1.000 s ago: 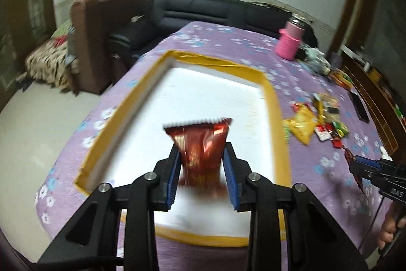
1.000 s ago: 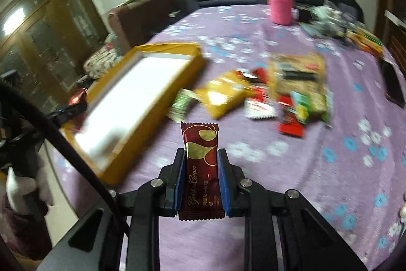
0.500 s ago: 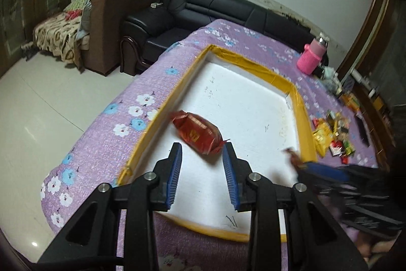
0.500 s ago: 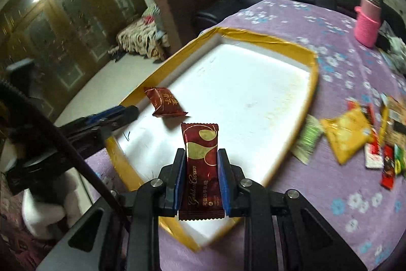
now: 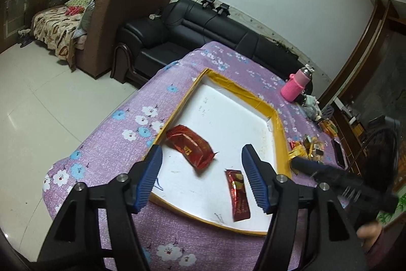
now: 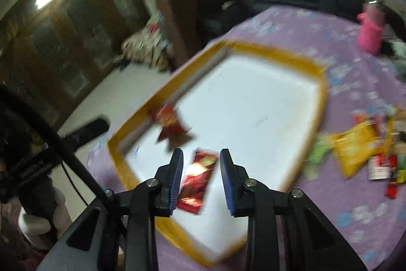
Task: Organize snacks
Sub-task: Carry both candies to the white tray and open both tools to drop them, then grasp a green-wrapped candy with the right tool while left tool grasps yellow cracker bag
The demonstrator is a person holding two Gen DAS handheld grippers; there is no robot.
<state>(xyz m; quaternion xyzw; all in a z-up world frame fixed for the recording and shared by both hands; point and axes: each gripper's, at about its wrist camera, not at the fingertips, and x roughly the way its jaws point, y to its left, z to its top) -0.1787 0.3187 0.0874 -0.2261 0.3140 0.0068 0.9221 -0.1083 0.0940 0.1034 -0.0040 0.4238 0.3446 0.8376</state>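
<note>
Left gripper, seen from behind its two blue-padded fingers, jaws just having opened and standing wide, nothing between the pads. Below lies a tray with a yellow rim and white floor, resting on a purple flowered cloth. Two red packets lie flat in the tray: a broad packet near the left rim and a narrow bar near the front rim, apart from each other. At right a dark arm, probably the right gripper, reaches over the tray's right rim. Loose snacks lie beyond that rim; a pink bottle stands farther back.
</note>
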